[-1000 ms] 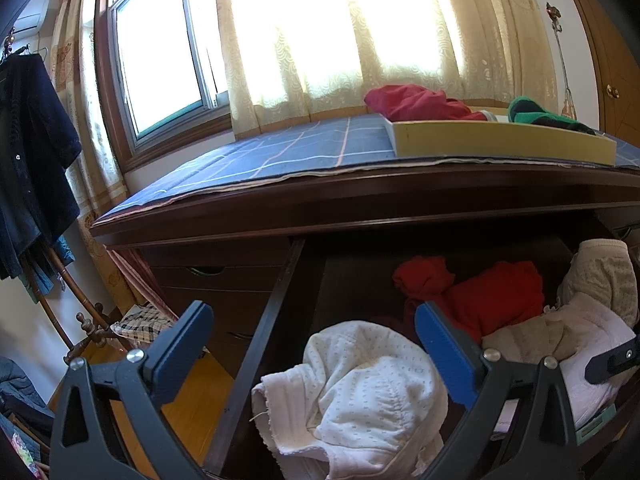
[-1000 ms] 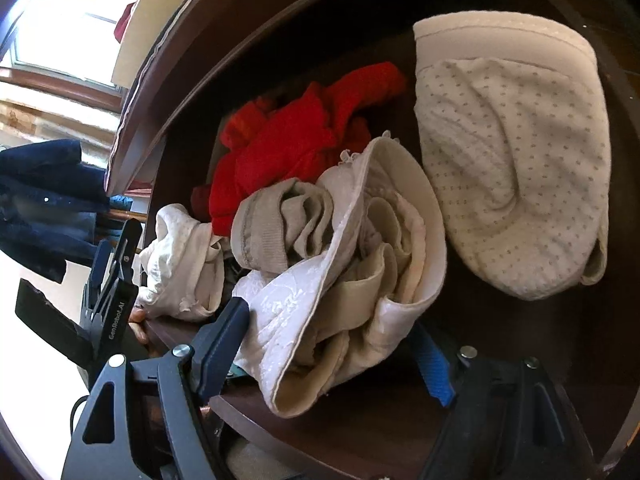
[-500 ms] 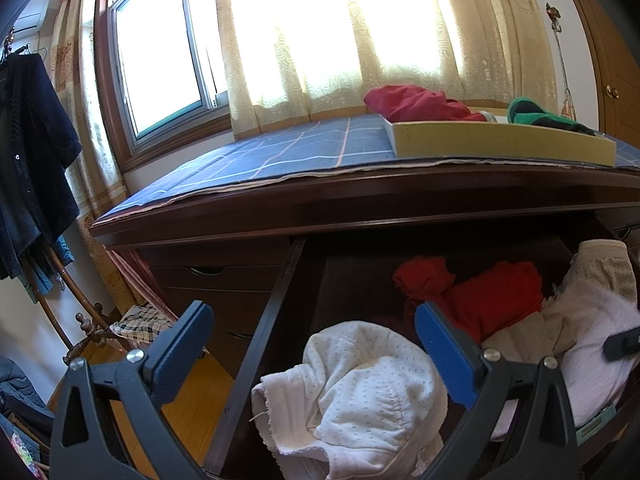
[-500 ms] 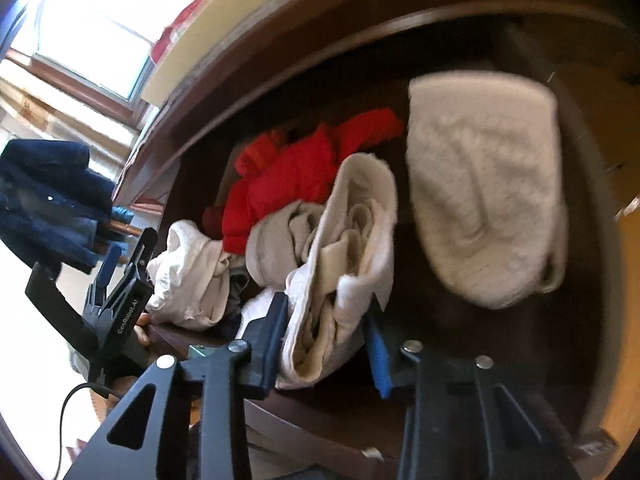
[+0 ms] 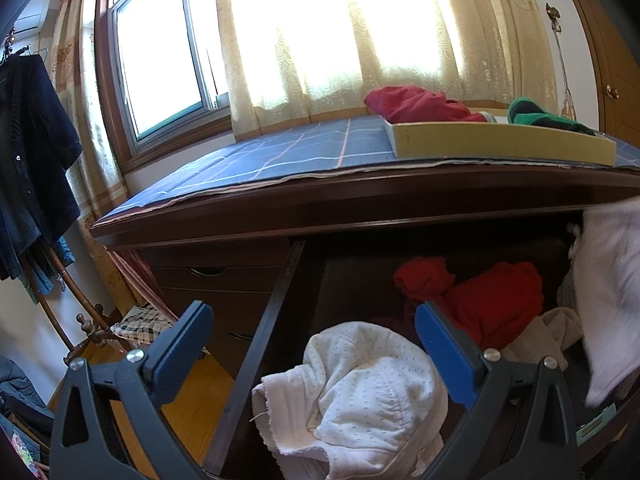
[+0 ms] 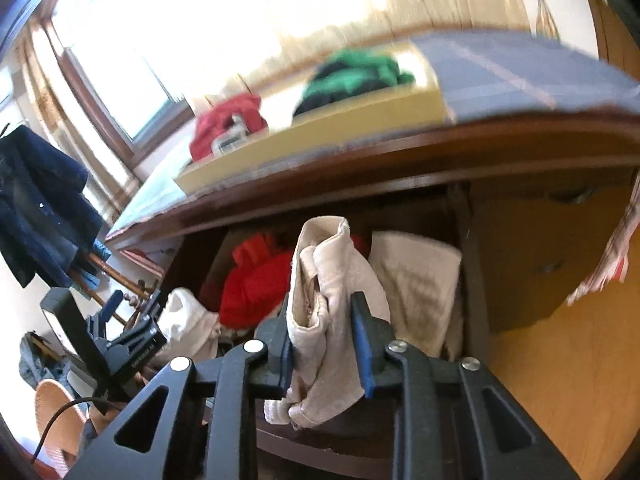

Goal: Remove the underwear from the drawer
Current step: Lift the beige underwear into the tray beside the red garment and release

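The dark wooden drawer (image 5: 260, 344) stands pulled out, with several garments inside. My right gripper (image 6: 322, 320) is shut on a crumpled beige underwear (image 6: 332, 264). Its jaws have just been closing, with this garment between them. The garment hangs raised above the pile and shows as a pale blur (image 5: 612, 280) at the right edge of the left wrist view. My left gripper (image 5: 312, 320) stays open above a white dotted underwear (image 5: 360, 392) at the drawer's front left corner, gripping nothing. A red garment (image 5: 492, 300) and a cream dotted one (image 6: 416, 280) lie further back.
The dresser top carries a blue checked cloth (image 5: 300, 152) and a yellow tray (image 5: 500, 144) holding red and green clothes. Dark clothing (image 5: 32, 160) hangs on a rack at the left. Wooden floor (image 6: 560, 380) lies to the drawer's right, and a curtained window is behind.
The right gripper's jaws closed on the beige underwear and lifted it up out of the pile, its view tilting up to the dresser top. The left gripper stayed still and open.
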Motion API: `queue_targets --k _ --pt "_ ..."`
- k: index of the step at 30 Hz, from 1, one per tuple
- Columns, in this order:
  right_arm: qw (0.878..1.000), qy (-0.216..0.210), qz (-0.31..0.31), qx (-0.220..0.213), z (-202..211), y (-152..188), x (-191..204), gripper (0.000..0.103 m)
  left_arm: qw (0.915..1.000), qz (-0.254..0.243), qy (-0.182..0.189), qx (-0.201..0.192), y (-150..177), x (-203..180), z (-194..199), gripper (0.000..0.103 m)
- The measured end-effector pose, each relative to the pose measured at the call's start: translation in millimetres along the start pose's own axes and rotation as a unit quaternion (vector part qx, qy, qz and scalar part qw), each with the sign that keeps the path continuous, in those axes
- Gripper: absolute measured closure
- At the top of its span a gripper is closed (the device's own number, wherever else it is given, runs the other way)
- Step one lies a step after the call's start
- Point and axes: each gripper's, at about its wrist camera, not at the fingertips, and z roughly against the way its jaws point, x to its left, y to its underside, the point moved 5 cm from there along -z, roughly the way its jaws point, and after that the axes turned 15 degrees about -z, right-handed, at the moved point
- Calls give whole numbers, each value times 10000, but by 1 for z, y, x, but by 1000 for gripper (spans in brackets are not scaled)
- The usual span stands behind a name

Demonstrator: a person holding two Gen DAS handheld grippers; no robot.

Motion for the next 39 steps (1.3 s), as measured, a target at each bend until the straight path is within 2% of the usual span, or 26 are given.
queue_targets --k 7,12,16,19,23,27,30,33,35,36,39 --pt "9982 -379 155 -430 45 -28 21 77 10000 -5 -2 -3 0 0 0 0" --pt "9945 -737 173 -728 73 -61 42 77 10000 -6 -10 -6 -1 0 1 0" --pt "9896 -690 459 -1179 90 -95 71 77 10000 -9 -9 -8 -1 0 1 0" --pt "9862 -443 742 -1411 87 -126 93 77 10000 -7 -9 -8 -1 0 1 0" --pt "9792 120 1177 -1650 57 -170 122 77 10000 -11 -2 -15 -1 0 2 0" --pt "9642 897 1732 -1797 9 -197 147 77 10000 -7 21 -22 -2 2 2 0" --pt "9412 1720 2292 -1790 -47 -205 163 77 10000 8 35 -28 -2 1 2 0" --pt "9176 2242 2787 -1736 -93 -200 176 77 10000 9 68 -53 -2 1 3 0" --pt "9047 2398 3075 -1719 -117 -192 189 77 9999 5 102 -75 -2 1 3 0" --pt "9039 2389 3132 -1664 -126 -188 196 77 9999 5 120 -82 -2 1 3 0" --pt "9121 2263 3133 -1369 -151 -176 213 77 9999 6 138 -96 -2 0 3 0"
